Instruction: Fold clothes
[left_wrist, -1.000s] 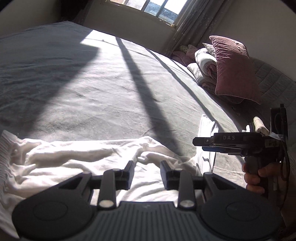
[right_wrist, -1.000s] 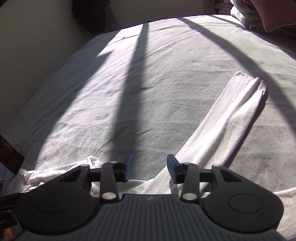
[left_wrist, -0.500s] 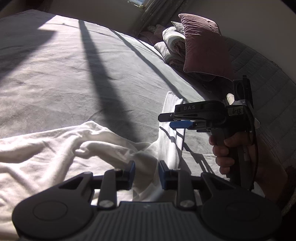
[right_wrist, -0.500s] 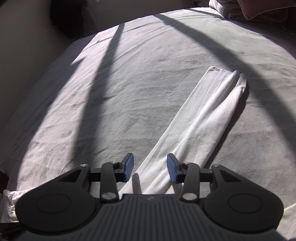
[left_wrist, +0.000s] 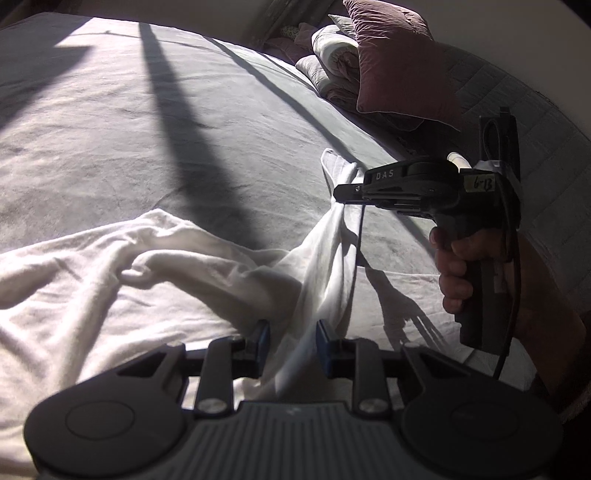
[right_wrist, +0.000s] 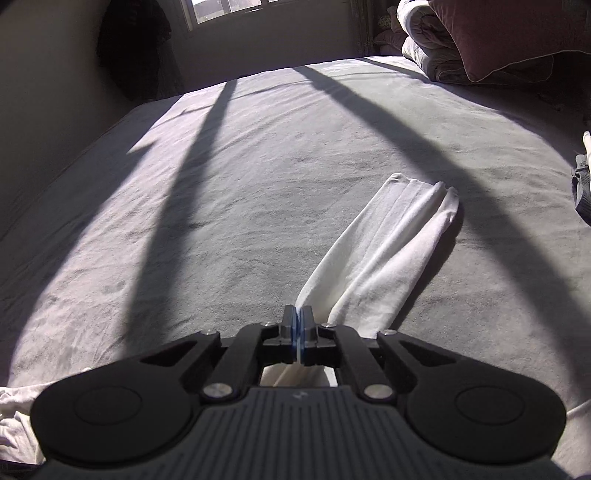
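A white long-sleeved garment (left_wrist: 110, 288) lies crumpled on the grey bed (left_wrist: 184, 129). Its sleeve (right_wrist: 388, 240) stretches away across the sheet. My right gripper (right_wrist: 298, 330) is shut on the near part of that sleeve, with a thin edge of cloth pinched between the blue pads. From the left wrist view the right gripper (left_wrist: 341, 194) hangs above the bed in a person's hand (left_wrist: 458, 269), and the sleeve (left_wrist: 332, 236) rises to it as a ridge. My left gripper (left_wrist: 291, 345) sits low at the sleeve's base, jaws narrowly apart, cloth in the gap but not visibly pinched.
Maroon pillows (left_wrist: 399, 62) and rolled bedding (left_wrist: 332, 48) are piled at the head of the bed against a grey quilted headboard (left_wrist: 524, 110). A window (right_wrist: 229, 5) and dark hanging clothes (right_wrist: 136, 48) are on the far wall. Long shadow bars cross the sheet.
The right jaws have closed onto the sleeve and its near part now lifts off the sheet. The left gripper has shifted right across the garment to the sleeve's base.
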